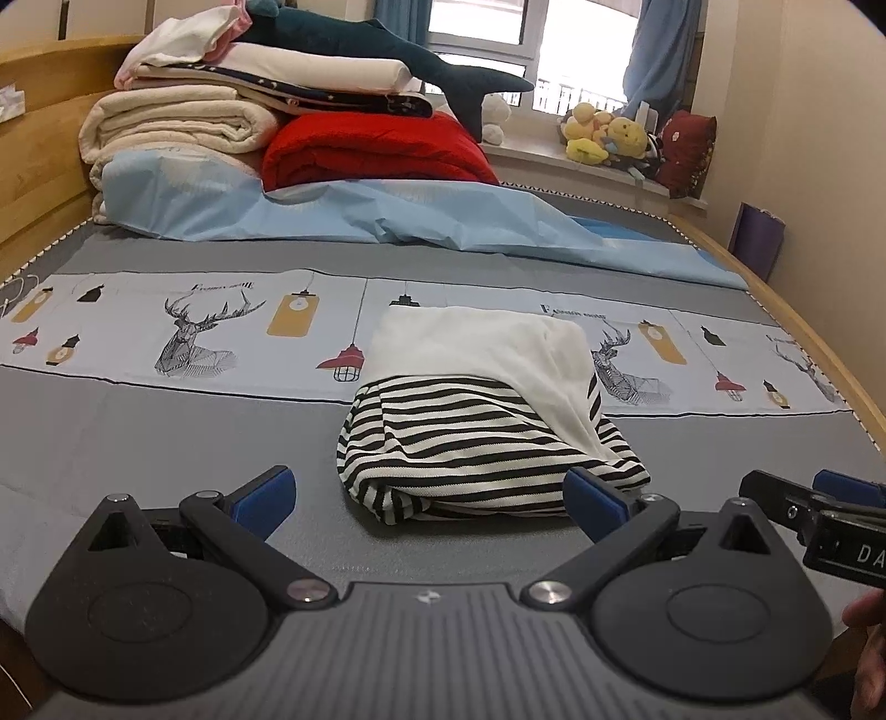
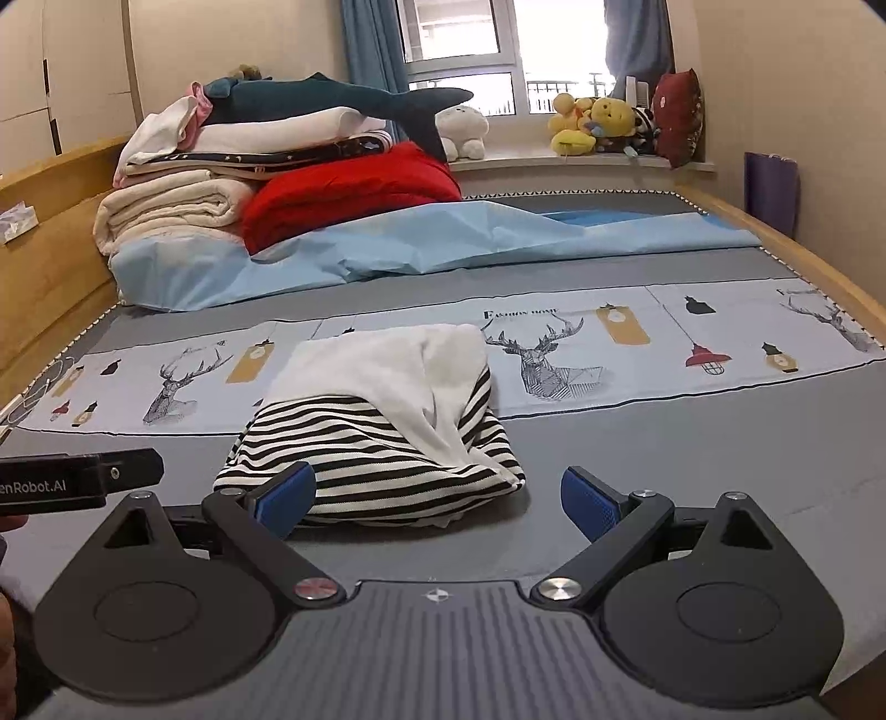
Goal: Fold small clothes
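On the grey bed sheet a folded striped garment with a white layer lies between both wide-open, empty tongs: left gripper, right gripper; at eleven o'clock stacked blankets, a red quilt and a shark plush; nothing blocks the garment.

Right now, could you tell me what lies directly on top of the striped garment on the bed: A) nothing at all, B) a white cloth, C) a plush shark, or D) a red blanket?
B: a white cloth drapes over the far part of the striped garment, down its right side.
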Demonstrator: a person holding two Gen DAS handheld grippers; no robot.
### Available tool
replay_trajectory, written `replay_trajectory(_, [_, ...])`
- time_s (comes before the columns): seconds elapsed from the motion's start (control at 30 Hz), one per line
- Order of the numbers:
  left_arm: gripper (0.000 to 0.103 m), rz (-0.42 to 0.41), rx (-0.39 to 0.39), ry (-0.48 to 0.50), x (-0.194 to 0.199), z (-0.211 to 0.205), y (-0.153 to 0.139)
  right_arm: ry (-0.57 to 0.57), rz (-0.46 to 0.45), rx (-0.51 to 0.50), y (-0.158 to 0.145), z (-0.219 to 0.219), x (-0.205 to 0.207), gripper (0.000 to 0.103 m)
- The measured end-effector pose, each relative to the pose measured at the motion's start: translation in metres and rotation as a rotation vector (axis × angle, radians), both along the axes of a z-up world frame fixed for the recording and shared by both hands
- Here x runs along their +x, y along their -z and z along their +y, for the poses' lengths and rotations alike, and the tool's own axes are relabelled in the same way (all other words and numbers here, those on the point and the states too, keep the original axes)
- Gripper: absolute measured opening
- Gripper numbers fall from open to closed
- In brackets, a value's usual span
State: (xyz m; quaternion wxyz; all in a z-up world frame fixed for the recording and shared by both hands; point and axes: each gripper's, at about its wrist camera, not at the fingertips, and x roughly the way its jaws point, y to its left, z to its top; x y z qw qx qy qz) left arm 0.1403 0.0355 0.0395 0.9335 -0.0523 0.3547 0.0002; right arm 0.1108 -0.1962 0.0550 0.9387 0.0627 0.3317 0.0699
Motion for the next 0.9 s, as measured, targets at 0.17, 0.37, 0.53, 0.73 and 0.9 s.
replay_trajectory(0.17, [0.103,0.003,-0.008,-0.004,0.0002,0.0009,0.0006,0.0,-0.001,0.001,0.0002,-0.0012,-0.0006,0.095])
replay_trajectory(0.37, [0.103,0.005,-0.016,-0.008,0.0003,0.0022,0.0009,-0.005,-0.003,-0.003,-0.0003,-0.0002,-0.0018,0.095])
replay_trajectory(0.53, [0.103,0.005,-0.018,-0.009,0.0001,0.002,0.0009,-0.007,-0.005,-0.003,-0.0009,-0.0002,-0.0014,0.095])
replay_trajectory(0.73, [0.103,0.005,-0.017,-0.005,0.0,0.0016,0.0012,-0.005,-0.005,-0.001,-0.0011,0.0006,-0.0009,0.095])
replay_trajectory(0.9, [0.103,0.005,-0.019,-0.005,0.0003,0.0018,0.0017,-0.011,-0.007,-0.004,-0.0011,0.0018,-0.0007,0.095])
